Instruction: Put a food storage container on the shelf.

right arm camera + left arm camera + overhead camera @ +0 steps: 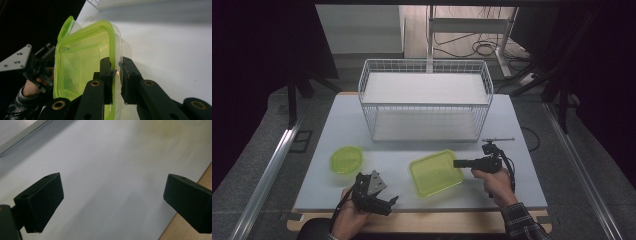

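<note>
A lime-green rectangular container [434,172] lies on the white table top, front centre. My right gripper [457,163] reaches in from the right and is shut on the container's right rim. In the right gripper view the two pads pinch that rim [115,63], one inside the container [82,67] and one outside. A smaller round green container [346,159] sits to the left, apart from it. Held low near the table's front edge, my left gripper [392,201] points right. Its jaws [112,192] stand wide open over bare table.
A white wire basket rack [424,100] with two shelves stands at the back centre of the table. A wooden strip [427,220] runs along the table's front edge. The table top [522,185] is bare right of my right hand.
</note>
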